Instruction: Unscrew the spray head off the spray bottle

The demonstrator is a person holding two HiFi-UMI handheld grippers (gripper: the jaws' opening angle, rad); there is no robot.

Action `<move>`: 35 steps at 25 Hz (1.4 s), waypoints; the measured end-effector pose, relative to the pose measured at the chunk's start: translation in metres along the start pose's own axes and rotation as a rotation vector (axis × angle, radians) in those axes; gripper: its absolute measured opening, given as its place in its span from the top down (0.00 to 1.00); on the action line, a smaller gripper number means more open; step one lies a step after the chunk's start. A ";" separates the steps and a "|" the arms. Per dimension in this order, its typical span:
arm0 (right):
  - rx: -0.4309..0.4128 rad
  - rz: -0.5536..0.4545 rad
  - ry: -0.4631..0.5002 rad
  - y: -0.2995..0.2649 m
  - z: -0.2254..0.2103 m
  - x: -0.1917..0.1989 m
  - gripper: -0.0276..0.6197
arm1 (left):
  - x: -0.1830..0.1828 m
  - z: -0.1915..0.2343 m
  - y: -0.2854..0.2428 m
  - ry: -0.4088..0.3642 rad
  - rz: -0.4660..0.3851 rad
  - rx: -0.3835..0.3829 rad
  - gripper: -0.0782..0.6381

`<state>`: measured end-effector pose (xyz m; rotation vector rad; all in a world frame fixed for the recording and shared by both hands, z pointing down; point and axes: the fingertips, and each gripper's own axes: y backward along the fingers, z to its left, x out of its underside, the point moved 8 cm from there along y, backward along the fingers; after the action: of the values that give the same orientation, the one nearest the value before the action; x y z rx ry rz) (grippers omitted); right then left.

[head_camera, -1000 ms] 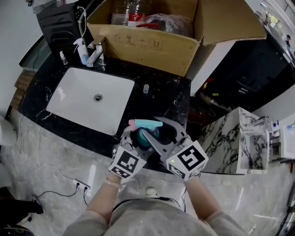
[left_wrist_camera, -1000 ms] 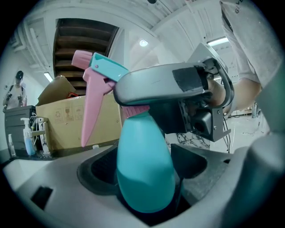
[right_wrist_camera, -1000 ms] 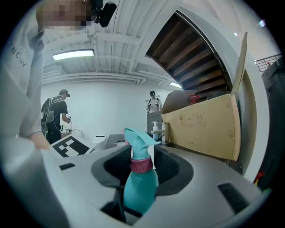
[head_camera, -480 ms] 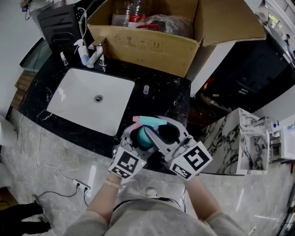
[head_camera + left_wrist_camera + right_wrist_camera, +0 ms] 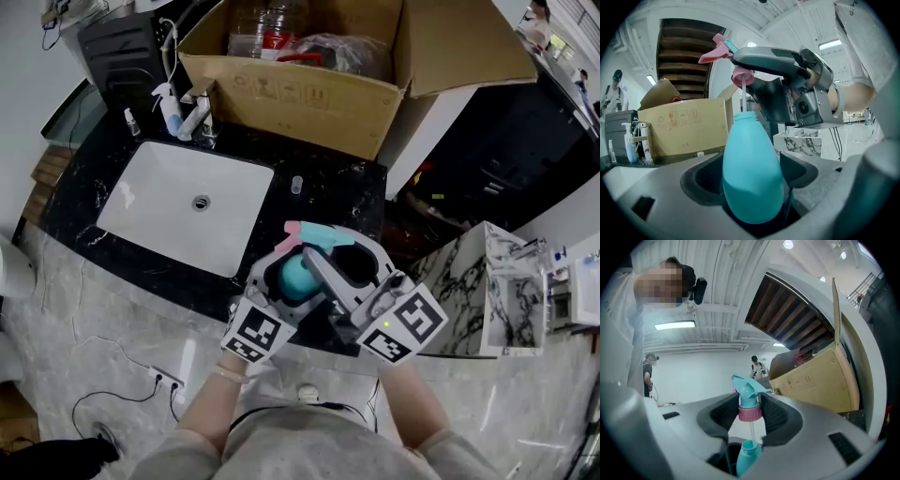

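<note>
A teal spray bottle [image 5: 296, 277] stands upright between the jaws of my left gripper [image 5: 285, 274], which is shut on its body [image 5: 751, 183]. The bottle's neck [image 5: 749, 453] is bare. Just above it, my right gripper [image 5: 343, 255] is shut on the spray head [image 5: 749, 401], its pads pressing on the teal stem and pink collar. The head [image 5: 725, 47], with its pink trigger, hangs clear of the neck. Its thin dip tube [image 5: 743, 98] still runs down into the bottle's mouth.
I stand over the front edge of a black marble counter [image 5: 328, 192]. A white sink [image 5: 150, 211] lies to the left, with a faucet [image 5: 197, 112] and a small spray bottle [image 5: 167, 103] behind it. An open cardboard box [image 5: 300, 89] fills the back. A small cup [image 5: 297, 181] stands mid-counter.
My right gripper has swung to the right and lifted the spray head with it, so the head now sits higher and further from the bottle. The left gripper and bottle stayed put.
</note>
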<state>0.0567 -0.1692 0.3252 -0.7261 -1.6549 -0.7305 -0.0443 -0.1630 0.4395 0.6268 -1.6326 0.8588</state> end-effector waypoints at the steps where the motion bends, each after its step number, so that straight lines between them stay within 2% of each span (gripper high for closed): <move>1: -0.001 -0.006 0.001 0.000 0.000 -0.003 0.72 | 0.000 0.000 0.000 0.001 0.002 0.000 0.36; 26: -0.058 -0.154 0.000 0.004 0.017 -0.067 0.72 | 0.003 0.000 0.000 0.029 0.019 0.018 0.36; 35: -0.040 -0.192 0.017 0.013 0.015 -0.080 0.72 | 0.001 0.000 0.005 0.024 -0.008 0.025 0.36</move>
<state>0.0719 -0.1563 0.2448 -0.5923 -1.7141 -0.9049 -0.0485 -0.1602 0.4390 0.6382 -1.5986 0.8788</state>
